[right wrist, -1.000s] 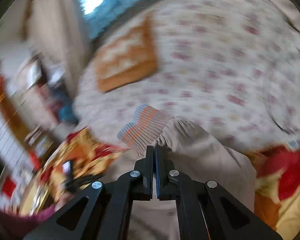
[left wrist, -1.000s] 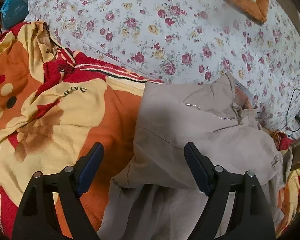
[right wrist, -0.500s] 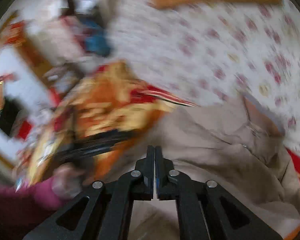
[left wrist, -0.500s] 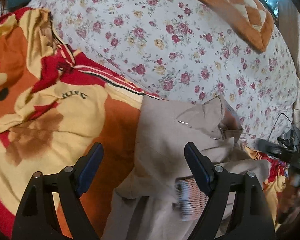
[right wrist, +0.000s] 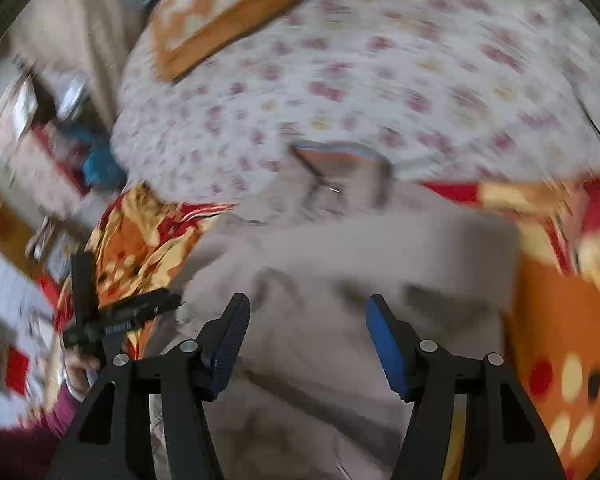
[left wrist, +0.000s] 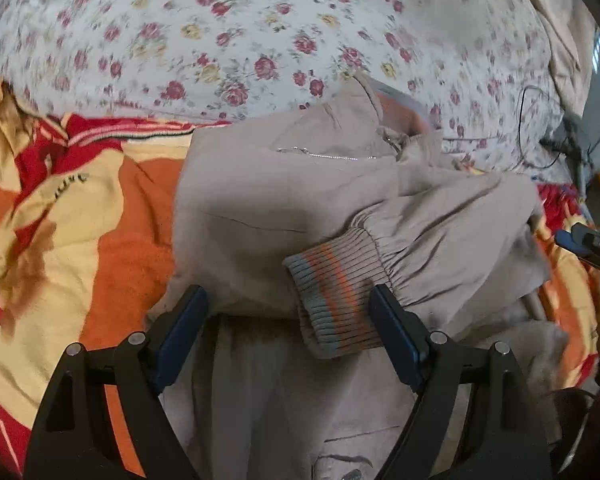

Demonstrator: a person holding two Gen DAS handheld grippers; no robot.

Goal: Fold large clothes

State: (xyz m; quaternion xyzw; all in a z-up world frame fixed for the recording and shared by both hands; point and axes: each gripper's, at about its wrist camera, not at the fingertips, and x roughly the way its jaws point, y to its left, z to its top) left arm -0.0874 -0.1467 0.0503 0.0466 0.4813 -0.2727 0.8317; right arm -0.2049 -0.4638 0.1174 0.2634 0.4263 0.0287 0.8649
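On the bed, across the orange-and-red blanket (left wrist: pixel 100 248), lies the beige jacket (left wrist: pixel 260 208), its collar (left wrist: pixel 384 120) up toward the floral sheet (left wrist: pixel 260 32). One sleeve is laid over the chest w/ its striped knit cuff (left wrist: pixel 332 300) resting on the front panel, just ahead of my left gripper (left wrist: pixel 288 344). That one's fingers (left wrist: pixel 396 340) stand wide apart, nothing between them, hovering low over the lower front of the jacket. My right gripper (right wrist: pixel 306 344) is spread too and holds no cloth; it sits over the jacket's other side, though its view is smeared w/ motion blur so detail is poor there.

Step in hand, as I read it: sleeve fold-in — this sleeve looks placed, both hands free. Can't tell if the other sleeve is tucked yet; it's not clearly visible.

Next move prob calls for finding the far sleeve or side edge, pinching thru one layer only, and bringing it over the middle w/o dragging the cuff off its spot. After that, hem up to collar. Fabric looks soft and bunchy near the right side, so flatten first.
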